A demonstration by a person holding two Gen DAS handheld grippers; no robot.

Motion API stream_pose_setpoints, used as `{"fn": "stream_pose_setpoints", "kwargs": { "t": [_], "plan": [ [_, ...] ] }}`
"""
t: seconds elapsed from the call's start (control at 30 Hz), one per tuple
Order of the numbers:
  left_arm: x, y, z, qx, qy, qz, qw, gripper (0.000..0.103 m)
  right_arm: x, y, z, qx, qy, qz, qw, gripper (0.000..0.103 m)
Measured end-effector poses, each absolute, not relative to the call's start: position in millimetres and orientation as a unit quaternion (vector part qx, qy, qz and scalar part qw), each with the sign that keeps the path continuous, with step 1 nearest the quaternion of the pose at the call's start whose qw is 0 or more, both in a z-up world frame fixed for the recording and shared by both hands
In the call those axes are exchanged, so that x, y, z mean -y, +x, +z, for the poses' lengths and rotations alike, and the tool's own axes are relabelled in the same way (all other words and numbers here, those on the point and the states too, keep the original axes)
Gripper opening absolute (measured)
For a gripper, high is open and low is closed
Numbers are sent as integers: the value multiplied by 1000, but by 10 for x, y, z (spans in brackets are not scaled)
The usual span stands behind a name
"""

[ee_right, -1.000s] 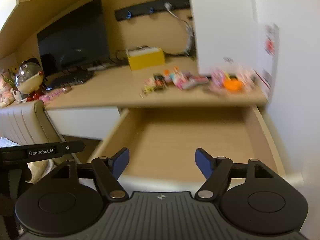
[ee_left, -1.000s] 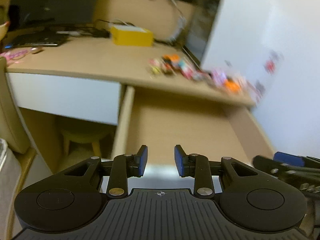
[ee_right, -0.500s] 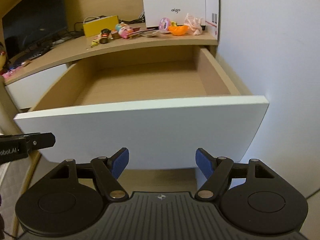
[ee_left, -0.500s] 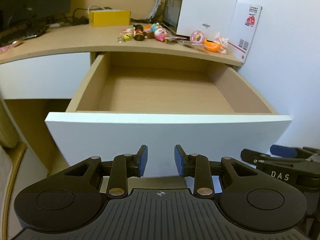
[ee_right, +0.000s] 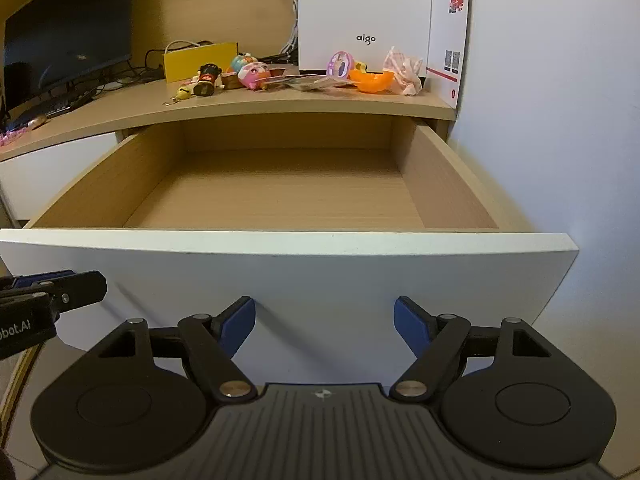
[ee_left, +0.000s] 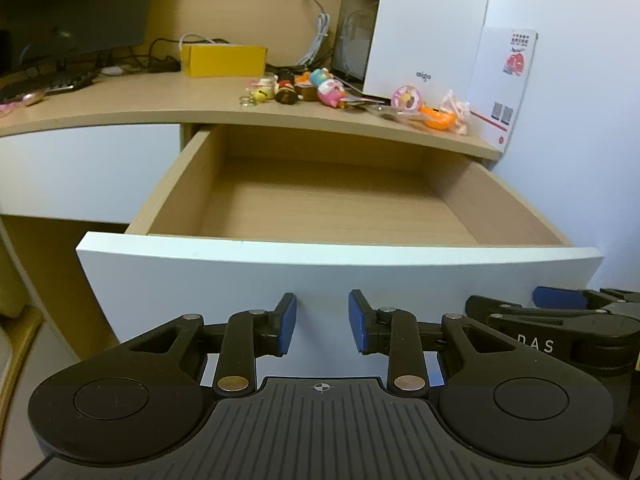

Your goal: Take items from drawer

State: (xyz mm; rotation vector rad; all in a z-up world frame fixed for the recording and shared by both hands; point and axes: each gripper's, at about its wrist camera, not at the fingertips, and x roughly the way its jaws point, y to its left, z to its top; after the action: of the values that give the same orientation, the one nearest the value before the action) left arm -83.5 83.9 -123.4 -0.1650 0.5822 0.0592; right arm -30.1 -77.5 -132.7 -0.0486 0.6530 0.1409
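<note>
The wooden drawer (ee_left: pixel 460 192) (ee_right: pixel 444 176) stands pulled out, and its floor shows nothing on it. Its white front panel (ee_left: pixel 320 280) (ee_right: pixel 320 276) faces both grippers. Several small toys (ee_left: pixel 320 88) (ee_right: pixel 248 74) and an orange half-shell (ee_left: pixel 438 118) (ee_right: pixel 370 80) lie on the desktop above the drawer. My left gripper (ee_left: pixel 322 322) hangs in front of the panel, open by a narrow gap, holding nothing. My right gripper (ee_right: pixel 324 326) is beside it to the right, open wide and empty. Each gripper shows at the edge of the other's view.
A white box marked aigo (ee_right: pixel 364 12) and a white card with red print (ee_left: pixel 504 84) stand at the desk's right end against the wall (ee_right: pixel 552 100). A yellow box (ee_left: pixel 222 60), cables, a keyboard and a dark monitor (ee_right: pixel 68 36) sit further left. Another white drawer front (ee_left: pixel 88 172) is shut.
Both views have drawn back and dropped from over the open drawer to in front of its white panel, then risen slightly. Neither gripper's opening has changed.
</note>
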Motion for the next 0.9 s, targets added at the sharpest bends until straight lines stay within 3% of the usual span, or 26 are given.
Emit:
{"fn": "stream_pose_setpoints", "kwargs": {
  "t": [0.37, 0.53, 0.9],
  "plan": [
    [-1093, -114, -1199, -276, -65, 9, 959, 32, 597, 440, -1309, -314, -17, 60, 947, 77],
    [-1265, 282, -1203, -280, -57, 3, 958, 19, 484, 846, -1335, -317, -14, 54, 947, 77],
    [-1499, 1025, -1258, -270, -45, -14, 962, 17, 418, 1625, -1340, -310, -18, 44, 950, 77]
  ]
}}
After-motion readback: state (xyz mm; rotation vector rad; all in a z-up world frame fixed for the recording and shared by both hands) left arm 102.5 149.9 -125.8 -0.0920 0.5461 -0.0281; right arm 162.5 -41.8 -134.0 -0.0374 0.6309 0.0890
